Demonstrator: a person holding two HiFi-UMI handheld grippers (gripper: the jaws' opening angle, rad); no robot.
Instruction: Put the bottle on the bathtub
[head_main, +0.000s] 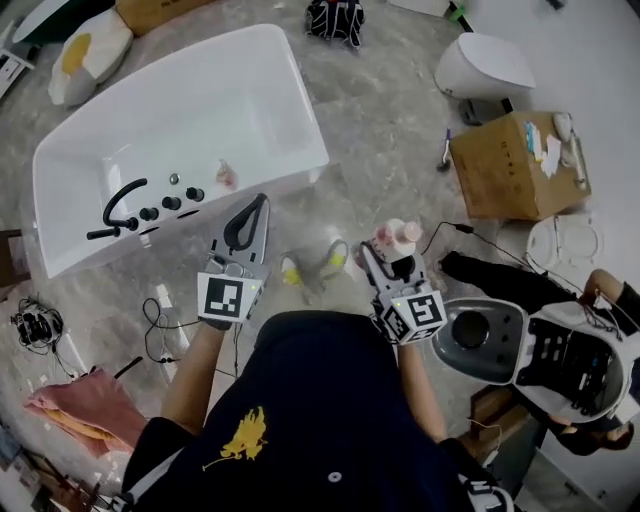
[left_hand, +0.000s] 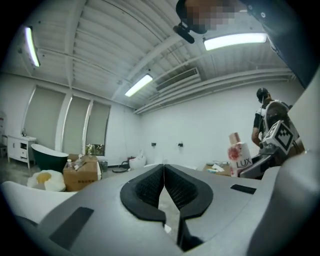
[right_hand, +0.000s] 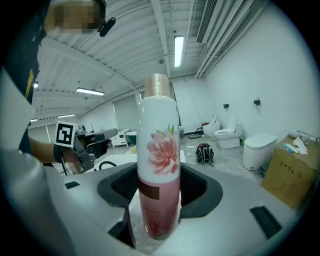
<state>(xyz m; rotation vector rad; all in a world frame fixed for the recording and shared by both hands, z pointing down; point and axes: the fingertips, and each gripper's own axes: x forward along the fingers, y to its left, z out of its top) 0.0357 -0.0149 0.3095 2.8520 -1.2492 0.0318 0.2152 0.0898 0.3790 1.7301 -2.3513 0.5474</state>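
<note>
Carrying step, judged from the grip: holding the bottle (right_hand: 159, 165) upright in the right gripper (head_main: 385, 258), pads pressed on its lower half, cap up and flower label facing the camera. Not yet over the tub (head_main: 305, 120); hanging above the floor, off the tub's near right corner.

Left gripper (head_main: 255, 205) clenched on nothing, tips touching, poised just off the tub's near edge, close to the knobs (head_main: 170, 203).

Next, probably: swing the bottle left and forward to the near ledge, lower it level, seat the base flat, then let go. Calls for keeping the bottle upright, since tall and narrow and likely to tip on a slim ledge.

In the way on that ledge: black faucet (head_main: 118, 205) at the left end, knobs in a row beside it, and a small pink item (head_main: 225, 178) toward the right, too small to identify. Best to aim for the bare stretch at the near right corner, clear of all three. Worth keeping the left gripper aside too, as it lies beside the likely path.

Elsewhere on the floor: box (head_main: 510, 165) at the right, toilet (head_main: 483, 65) beyond it, cables (head_main: 160, 320) by the tub's near left corner.
</note>
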